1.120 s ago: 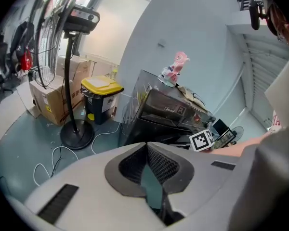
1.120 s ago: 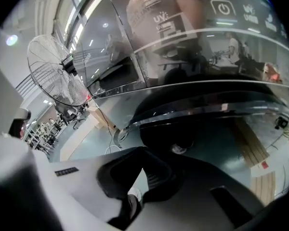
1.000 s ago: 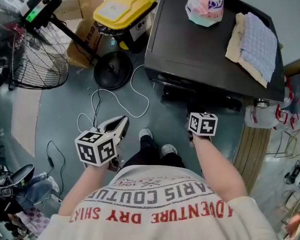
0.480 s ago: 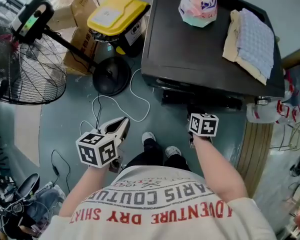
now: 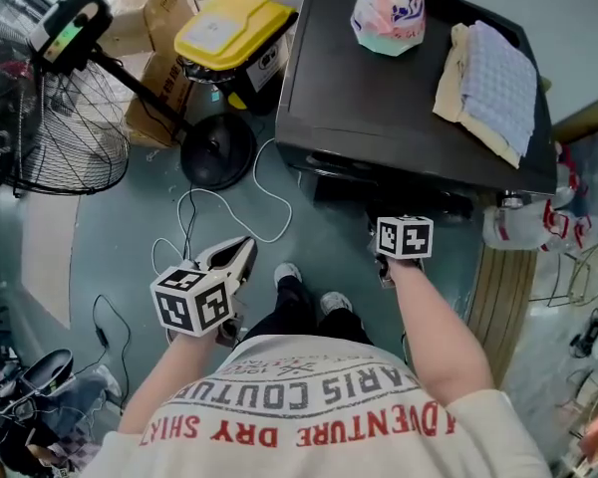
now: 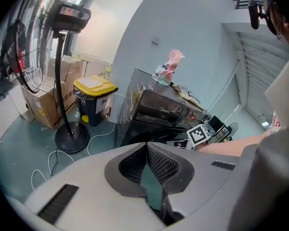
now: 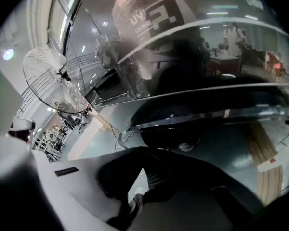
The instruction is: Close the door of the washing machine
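The dark washing machine (image 5: 379,98) stands in front of me, seen from above in the head view. In the right gripper view its glossy front and the round door (image 7: 216,129) with a chrome rim fill the picture and mirror the person. My right gripper (image 7: 143,165) is shut and empty, very near that door; I cannot tell whether it touches it. In the head view only its marker cube (image 5: 403,238) shows, right at the machine's front. My left gripper (image 5: 241,254) hangs over the floor left of the machine (image 6: 159,112), its jaws (image 6: 146,147) shut on nothing.
A pink bag (image 5: 389,13) and folded towels (image 5: 493,83) lie on the machine. To the left are a yellow-lidded bin (image 5: 229,28), cardboard boxes (image 5: 164,78), a standing fan (image 5: 50,108) with its round base (image 5: 217,147) and a white cable (image 5: 229,212). The person's feet (image 5: 309,292) are between the grippers.
The head view has shifted a little, so the machine sits slightly lower left in the picture. Both grippers keep their places and stay shut.
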